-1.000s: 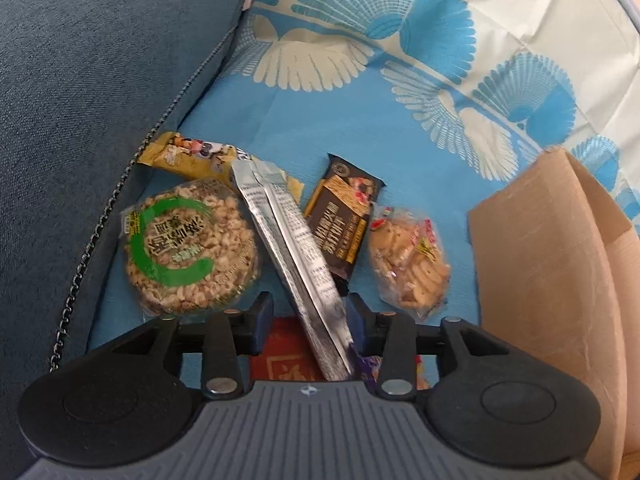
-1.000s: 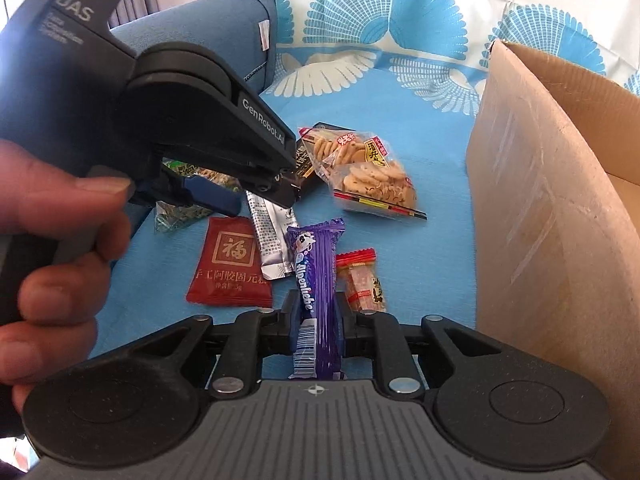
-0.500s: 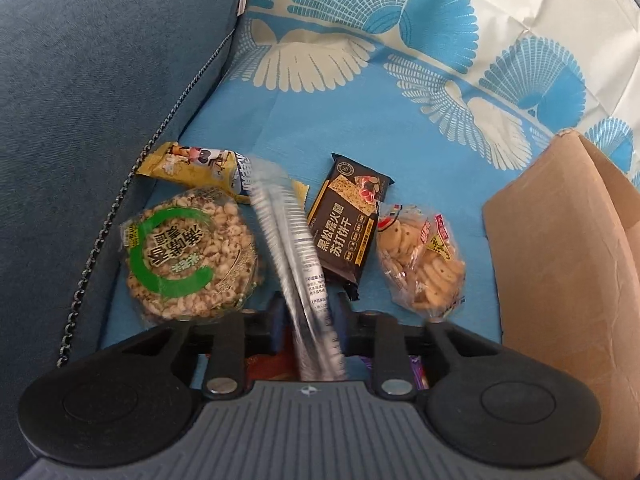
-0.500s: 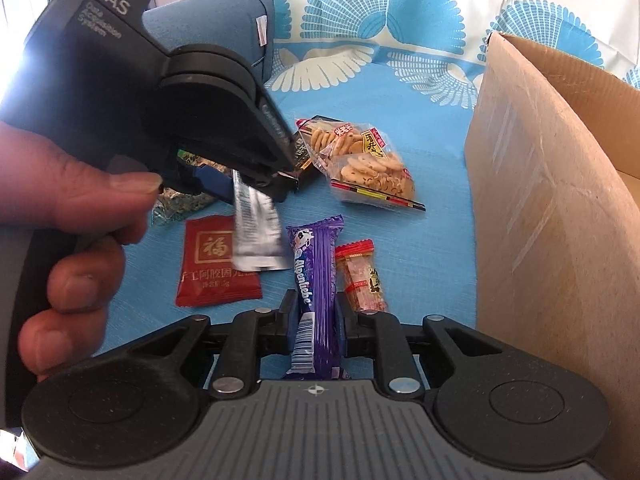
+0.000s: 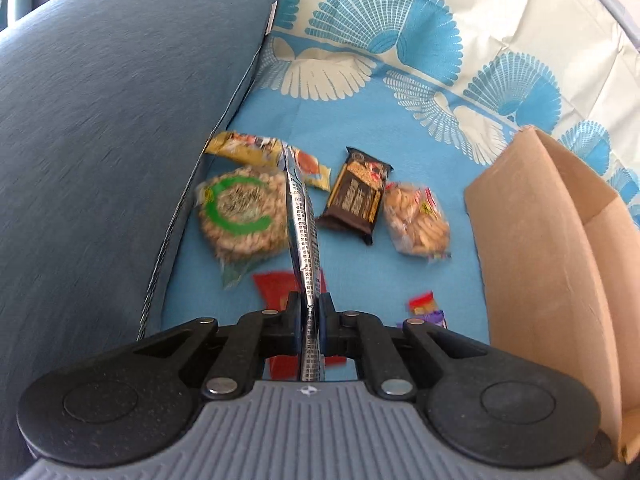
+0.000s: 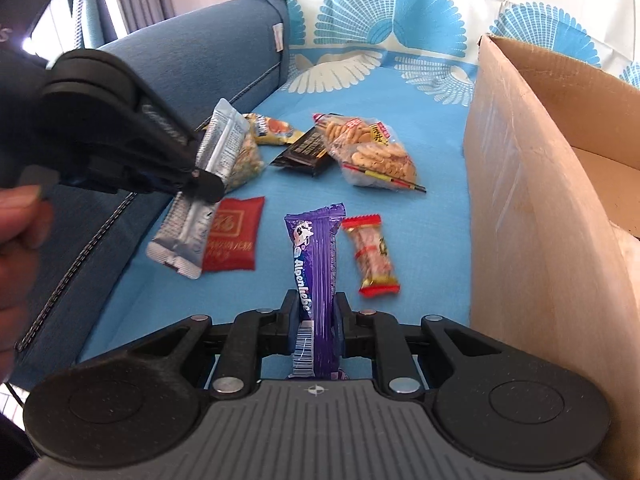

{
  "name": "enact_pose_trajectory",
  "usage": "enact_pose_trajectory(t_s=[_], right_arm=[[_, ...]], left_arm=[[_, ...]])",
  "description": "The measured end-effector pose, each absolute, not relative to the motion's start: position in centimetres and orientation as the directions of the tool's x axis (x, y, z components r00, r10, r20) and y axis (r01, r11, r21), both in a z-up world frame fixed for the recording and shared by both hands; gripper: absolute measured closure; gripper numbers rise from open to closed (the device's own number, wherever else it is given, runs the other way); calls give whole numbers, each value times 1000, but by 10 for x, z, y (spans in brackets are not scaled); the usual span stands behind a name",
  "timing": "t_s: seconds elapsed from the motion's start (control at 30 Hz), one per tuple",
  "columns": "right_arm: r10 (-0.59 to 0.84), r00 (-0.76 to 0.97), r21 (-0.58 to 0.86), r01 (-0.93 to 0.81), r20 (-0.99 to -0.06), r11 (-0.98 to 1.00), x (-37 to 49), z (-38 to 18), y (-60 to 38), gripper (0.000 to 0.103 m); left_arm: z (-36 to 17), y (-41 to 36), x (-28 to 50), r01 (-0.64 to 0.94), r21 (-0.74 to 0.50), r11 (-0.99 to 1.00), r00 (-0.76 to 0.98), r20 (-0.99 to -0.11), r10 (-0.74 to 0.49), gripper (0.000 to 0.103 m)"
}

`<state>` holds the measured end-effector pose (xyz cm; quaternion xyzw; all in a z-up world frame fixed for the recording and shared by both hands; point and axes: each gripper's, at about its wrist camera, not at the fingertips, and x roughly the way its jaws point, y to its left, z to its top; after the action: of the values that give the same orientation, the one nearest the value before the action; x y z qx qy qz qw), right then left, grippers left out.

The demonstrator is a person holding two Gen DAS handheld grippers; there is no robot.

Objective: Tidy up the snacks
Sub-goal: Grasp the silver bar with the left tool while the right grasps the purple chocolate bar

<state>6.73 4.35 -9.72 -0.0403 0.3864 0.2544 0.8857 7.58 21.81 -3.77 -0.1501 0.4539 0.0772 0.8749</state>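
Note:
My left gripper (image 5: pixel 309 306) is shut on a long silver snack packet (image 5: pixel 301 220) and holds it lifted above the blue cloth; the same packet shows in the right wrist view (image 6: pixel 218 152), hanging from the left gripper (image 6: pixel 192 178). My right gripper (image 6: pixel 316 308) is shut on a purple Alpenliebe bar (image 6: pixel 314 264). A cardboard box (image 6: pixel 532 184) stands open at the right, also in the left wrist view (image 5: pixel 540 248). On the cloth lie a round peanut cake (image 5: pixel 240 216), a yellow packet (image 5: pixel 248 150), a dark biscuit pack (image 5: pixel 356 200), a clear biscuit bag (image 5: pixel 416 224), a red sachet (image 6: pixel 234 234) and a small red-ended candy (image 6: pixel 370 258).
A blue sofa armrest (image 5: pixel 100 140) with a chain along its seam rises on the left. The blue and white patterned cloth (image 5: pixel 360 120) covers the seat and the back. A hand (image 6: pixel 16 240) holds the left gripper at the left edge of the right wrist view.
My left gripper closed on the silver packet and lifted it up off the cloth. My right gripper stays shut on the purple bar and has risen a little.

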Motion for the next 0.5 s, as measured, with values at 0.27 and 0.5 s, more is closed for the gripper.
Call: enact_pose_trajectory(t_s=[0.27, 0.5], right_arm=[[458, 583, 126, -519, -671, 845, 37, -87, 36, 87], [496, 609, 120, -550, -619, 826, 19, -72, 25, 92]], left_arm=[[-25, 217, 44, -263, -214, 941, 603, -798, -12, 95], [-14, 207, 32, -242, -245, 939, 649, -760, -31, 95]])
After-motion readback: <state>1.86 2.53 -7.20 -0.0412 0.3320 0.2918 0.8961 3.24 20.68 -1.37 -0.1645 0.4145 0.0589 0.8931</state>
